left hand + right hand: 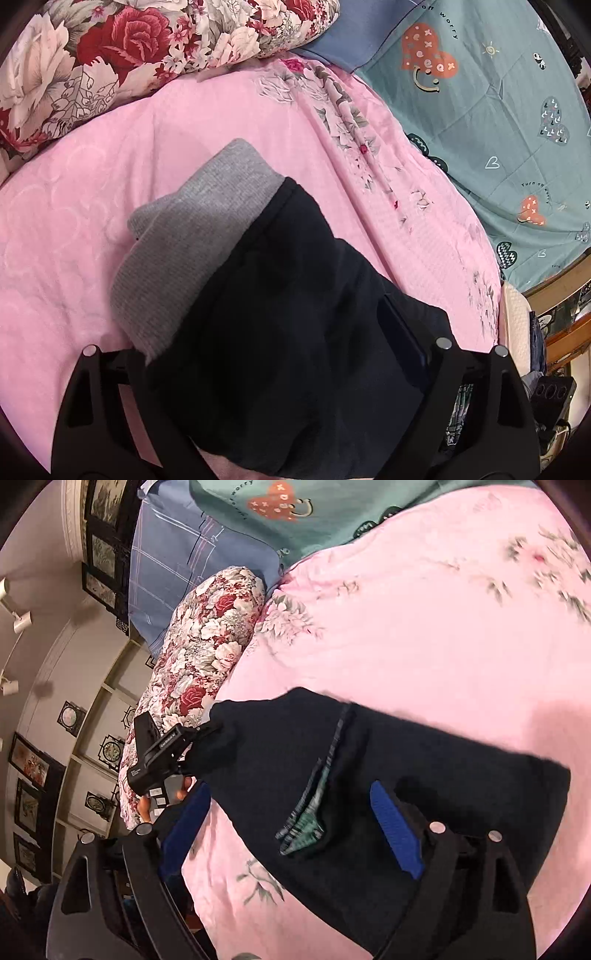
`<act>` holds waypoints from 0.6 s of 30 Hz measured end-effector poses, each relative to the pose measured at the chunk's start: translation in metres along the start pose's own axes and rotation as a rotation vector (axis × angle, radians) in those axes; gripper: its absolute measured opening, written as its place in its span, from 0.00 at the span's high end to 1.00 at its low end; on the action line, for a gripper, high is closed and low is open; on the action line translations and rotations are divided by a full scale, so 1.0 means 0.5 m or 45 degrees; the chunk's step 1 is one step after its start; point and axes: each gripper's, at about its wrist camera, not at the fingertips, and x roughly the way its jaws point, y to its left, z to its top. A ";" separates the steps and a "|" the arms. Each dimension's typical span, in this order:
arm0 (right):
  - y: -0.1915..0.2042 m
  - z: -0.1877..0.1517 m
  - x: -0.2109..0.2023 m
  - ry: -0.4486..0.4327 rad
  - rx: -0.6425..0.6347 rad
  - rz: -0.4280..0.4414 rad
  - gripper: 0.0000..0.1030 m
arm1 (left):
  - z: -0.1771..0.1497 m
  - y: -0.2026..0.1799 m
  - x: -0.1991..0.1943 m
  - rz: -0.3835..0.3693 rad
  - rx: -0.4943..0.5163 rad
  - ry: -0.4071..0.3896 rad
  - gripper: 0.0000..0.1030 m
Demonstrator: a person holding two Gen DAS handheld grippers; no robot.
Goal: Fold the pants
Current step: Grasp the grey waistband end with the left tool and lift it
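Black pants (pixel 295 314) with a wide grey ribbed band (pixel 192 240) lie bunched on the pink bedspread (pixel 92 184). My left gripper (pixel 266 332) stands wide around the bundle. The cloth fills the gap between its fingers and covers the left fingertip, and I see no pad pressing on it. In the right wrist view the pants (pixel 424 775) spread across the bedspread (pixel 424 627), with a green plaid lining (pixel 306 819) showing at a slit. My right gripper (pixel 291 827) hovers open over them, blue pads (pixel 395 830) far apart. The left gripper (pixel 199 744) sits at the pants' far left corner.
A rolled floral quilt (pixel 110 55) lies along the far side of the bed, with a blue pillow (pixel 173 554) and a teal heart-print sheet (pixel 498 110) beyond. The wooden bed edge (pixel 561 277) runs at the right. A hand (pixel 183 790) holds the left gripper. Framed pictures (pixel 29 764) hang on the wall.
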 end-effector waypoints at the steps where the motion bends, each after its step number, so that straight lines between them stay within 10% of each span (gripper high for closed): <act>1: -0.002 -0.005 0.002 0.007 0.002 0.032 0.14 | 0.000 -0.001 0.000 0.018 0.006 -0.004 0.17; 6: -0.005 -0.017 0.094 0.145 -0.077 -0.020 0.14 | 0.000 -0.005 0.006 0.123 0.033 -0.006 0.51; 18: 0.084 -0.020 0.154 0.257 -0.320 -0.028 0.01 | -0.003 -0.046 -0.011 0.235 0.158 -0.081 0.73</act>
